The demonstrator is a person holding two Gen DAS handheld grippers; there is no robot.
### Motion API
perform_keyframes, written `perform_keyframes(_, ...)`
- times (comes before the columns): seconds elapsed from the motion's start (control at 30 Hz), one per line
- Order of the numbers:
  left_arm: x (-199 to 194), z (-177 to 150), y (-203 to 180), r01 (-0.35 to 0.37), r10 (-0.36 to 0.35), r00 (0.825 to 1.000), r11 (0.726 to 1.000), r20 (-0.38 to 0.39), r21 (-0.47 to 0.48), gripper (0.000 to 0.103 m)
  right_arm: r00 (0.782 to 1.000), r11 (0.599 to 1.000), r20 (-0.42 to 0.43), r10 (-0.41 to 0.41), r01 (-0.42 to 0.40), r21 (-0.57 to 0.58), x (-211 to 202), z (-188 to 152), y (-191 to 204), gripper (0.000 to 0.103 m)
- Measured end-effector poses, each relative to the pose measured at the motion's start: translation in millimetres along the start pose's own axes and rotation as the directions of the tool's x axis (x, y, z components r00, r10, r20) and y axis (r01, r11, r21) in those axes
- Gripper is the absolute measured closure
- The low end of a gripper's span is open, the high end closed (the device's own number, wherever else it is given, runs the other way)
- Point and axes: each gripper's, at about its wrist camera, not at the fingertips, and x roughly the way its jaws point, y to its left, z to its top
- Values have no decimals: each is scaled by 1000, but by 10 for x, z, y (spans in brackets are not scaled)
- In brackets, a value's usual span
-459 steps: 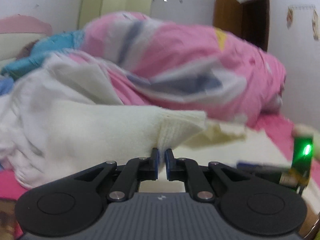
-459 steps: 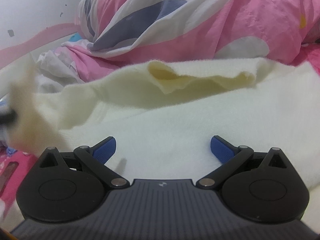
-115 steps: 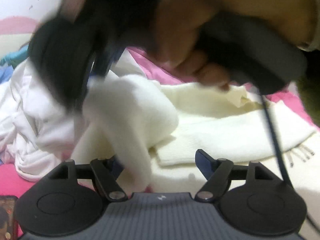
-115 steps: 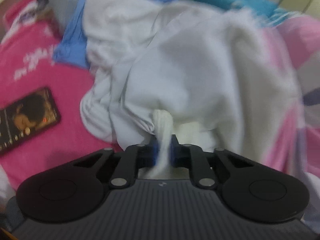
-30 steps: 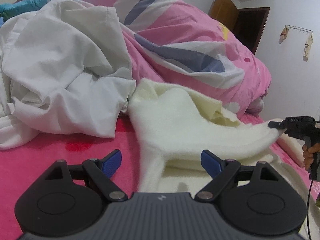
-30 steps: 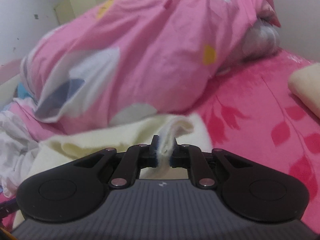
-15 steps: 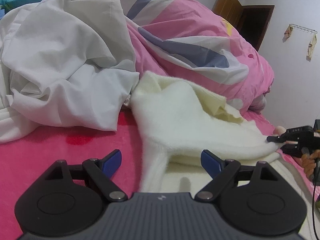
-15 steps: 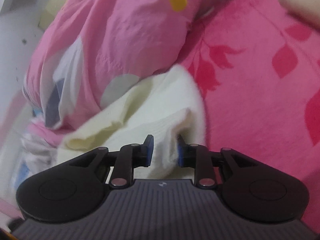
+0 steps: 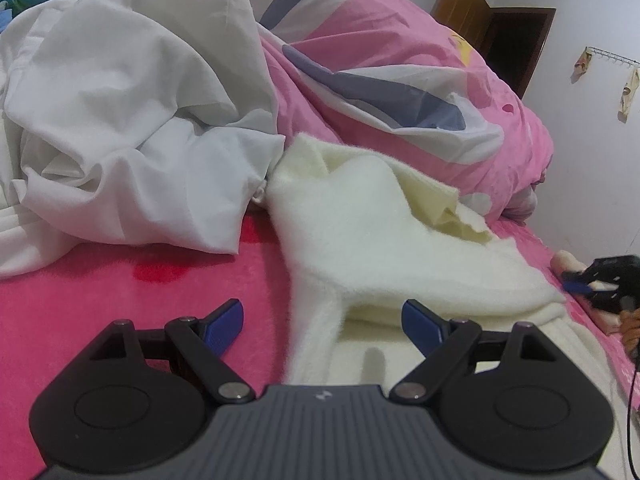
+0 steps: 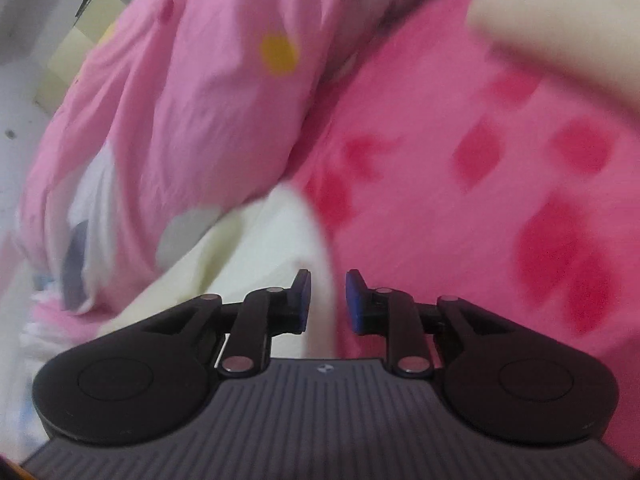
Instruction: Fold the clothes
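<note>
Pink bed (image 9: 120, 304), left gripper (image 9: 322, 320) jaws wide apart, right gripper (image 10: 326, 300) jaws just parted, cream sweater (image 9: 380, 240) released

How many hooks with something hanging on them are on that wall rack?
2. On the wall rack, one item hangs at its left end and another further right; the picture's edge may hide more.

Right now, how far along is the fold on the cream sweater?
One fold looks laid: the sweater lies doubled on the bed. Nothing is in hand: left gripper and right gripper are open. A sleeve trails loose, and the white pile is unfolded.
</note>
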Motion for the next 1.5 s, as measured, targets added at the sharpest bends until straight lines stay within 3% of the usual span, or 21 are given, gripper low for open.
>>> perform_keyframes(0.13, 3, -1, -2, -2, 2, 1000, 1000, 0, 0, 16, 998, 965, -15, 59, -60, -255, -137, -103, 629, 84)
perform_keyframes(0.23, 3, -3, 6, -2, 2, 1000, 1000, -2, -5, 16, 995, 865, -51, 88, -101, -492, -76, -396, 1074, 85)
perform_keyframes(0.33, -4, 0, 5, -8, 8, 1000, 1000, -1, -8, 18, 978, 800, -198, -59, -72, -596, 327, -733, 1041, 84)
perform_keyframes(0.43, 3, -1, 6, -12, 12, 1000, 1000, -9, -7, 22, 978, 805, -186, -95, -35, -592, 281, -656, 1173, 83)
perform_keyframes(0.57, 13, -2, 6, -18, 18, 1000, 1000, -19, -6, 38, 989, 723, -148, -26, -83, -686, 174, -709, 1813, 81)
perform_keyframes(0.6, 16, -3, 6, -19, 19, 1000, 1000, -22, -6, 41, 985, 696, -172, 18, -136, -705, 176, -749, 2036, 80)
perform_keyframes(0.63, 18, -3, 6, -21, 21, 999, 1000, -25, -5, 46, 975, 675, -214, 63, -200, -710, 219, -791, 2235, 78)
perform_keyframes(0.7, 23, -4, 7, -24, 24, 999, 1000, -30, -4, 51, 941, 632, -305, 147, -326, -703, 346, -878, 2635, 65)
perform_keyframes(0.77, 31, -7, 9, -26, 25, 999, 1000, -37, -4, 60, 906, 597, -377, 191, -412, -688, 564, -922, 2983, 59)
perform_keyframes(0.87, 48, -14, 13, -27, 27, 998, 1000, -48, -2, 64, 859, 548, -466, 212, -499, -671, 945, -954, 3440, 55)
perform_keyframes(0.97, 64, -22, 18, -28, 28, 998, 1000, -60, -1, 64, 818, 543, -555, 151, -538, -645, 1397, -953, 3745, 54)
perform_keyframes(1.03, 75, -27, 21, -29, 29, 997, 1000, -68, 0, 64, 794, 535, -603, 70, -540, -649, 1676, -980, 3871, 53)
perform_keyframes(1.2, 86, -33, 37, -27, 27, 997, 1000, -76, -1, 64, 715, 474, -685, -140, -559, -680, 1991, -1113, 3956, 52)
perform_keyframes(1.27, 85, -36, 35, -27, 27, 997, 1000, -76, 0, 64, 727, 437, -674, -131, -567, -698, 1956, -1134, 3988, 52)
perform_keyframes(1.33, 76, -38, 39, -25, 25, 997, 1000, -76, 1, 64, 736, 449, -670, -94, -570, -688, 1948, -1109, 3992, 53)
perform_keyframes(1.43, 70, -44, 46, -24, 24, 997, 1000, -76, -1, 64, 751, 435, -654, -90, -561, -704, 1974, -1161, 3925, 60)
perform_keyframes(1.5, 67, -50, 50, -23, 22, 997, 1000, -76, -3, 64, 765, 420, -637, -97, -549, -723, 1969, -1219, 3871, 88)
